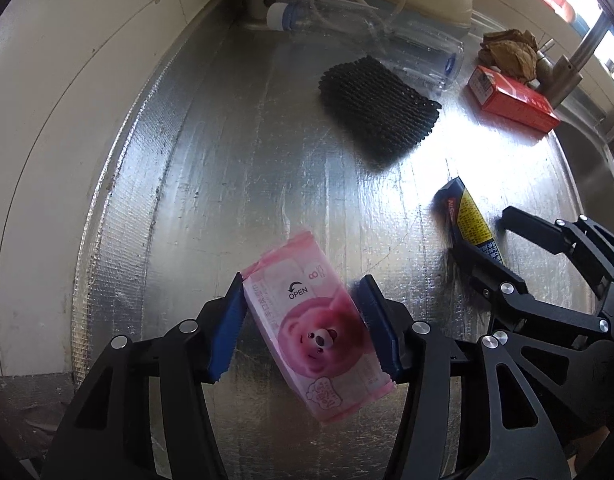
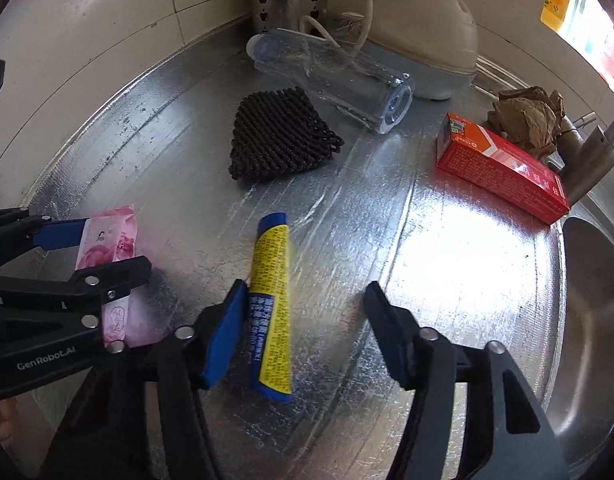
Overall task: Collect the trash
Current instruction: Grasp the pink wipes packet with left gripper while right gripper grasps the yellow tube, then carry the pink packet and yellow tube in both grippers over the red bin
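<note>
**Both grippers down among the trash**

Pink wipes packet [image 1: 307, 328] is sitting right between the jaws of the left gripper [image 1: 305, 330], its printed bear facing up, and the blue pads [image 1: 227, 332] are pressing on its two long edges, jaws about half open. Over in the right wrist view, the right gripper [image 2: 303, 332] is straddling the yellow-and-blue tube [image 2: 271, 312]: the tube is leaning against the left pad [image 2: 223, 336], while the other finger is standing clear of it, so no grip there. Everything is lying on the foil-covered desk [image 2: 447, 248]. Farther back, a black mesh pad [image 2: 283, 136], a clear plastic bottle [image 2: 335, 80] on its side, a red carton [image 2: 503, 168] and crumpled brown paper [image 2: 527, 120] are waiting near the wall.
</note>
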A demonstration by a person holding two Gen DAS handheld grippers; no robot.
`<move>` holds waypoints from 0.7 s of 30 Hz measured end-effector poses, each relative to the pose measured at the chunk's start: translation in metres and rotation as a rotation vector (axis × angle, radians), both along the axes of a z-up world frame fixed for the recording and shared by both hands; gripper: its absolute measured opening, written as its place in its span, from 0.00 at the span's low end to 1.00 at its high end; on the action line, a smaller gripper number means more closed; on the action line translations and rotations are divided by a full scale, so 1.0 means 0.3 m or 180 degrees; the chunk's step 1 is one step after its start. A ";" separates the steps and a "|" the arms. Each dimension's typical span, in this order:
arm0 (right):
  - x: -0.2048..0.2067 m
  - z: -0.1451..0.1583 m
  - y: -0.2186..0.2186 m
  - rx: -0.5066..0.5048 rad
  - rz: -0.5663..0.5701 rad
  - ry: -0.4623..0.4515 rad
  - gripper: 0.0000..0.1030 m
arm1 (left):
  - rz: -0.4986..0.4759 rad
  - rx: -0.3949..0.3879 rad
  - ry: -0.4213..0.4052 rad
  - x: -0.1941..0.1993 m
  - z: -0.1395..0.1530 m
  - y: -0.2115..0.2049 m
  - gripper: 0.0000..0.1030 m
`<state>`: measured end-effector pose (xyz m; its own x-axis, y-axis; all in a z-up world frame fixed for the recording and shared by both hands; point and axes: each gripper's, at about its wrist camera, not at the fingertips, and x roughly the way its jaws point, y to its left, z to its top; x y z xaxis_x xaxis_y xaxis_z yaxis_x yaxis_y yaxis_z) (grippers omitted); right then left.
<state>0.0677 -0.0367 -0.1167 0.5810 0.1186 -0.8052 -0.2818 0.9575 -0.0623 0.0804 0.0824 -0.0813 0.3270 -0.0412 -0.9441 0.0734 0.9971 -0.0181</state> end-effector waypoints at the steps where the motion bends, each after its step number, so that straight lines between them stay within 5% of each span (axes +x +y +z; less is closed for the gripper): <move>1: -0.004 0.002 0.005 0.0011 -0.0001 0.0004 0.30 | -0.0009 -0.0013 -0.0009 -0.001 -0.001 0.001 0.52; 2: -0.006 0.004 0.002 0.0035 -0.0017 0.0012 0.18 | -0.0020 -0.0024 -0.0014 0.002 -0.002 0.000 0.51; 21: -0.049 -0.002 -0.146 0.0696 -0.0266 0.0182 0.12 | -0.0196 -0.0197 -0.0140 -0.048 0.018 -0.050 0.38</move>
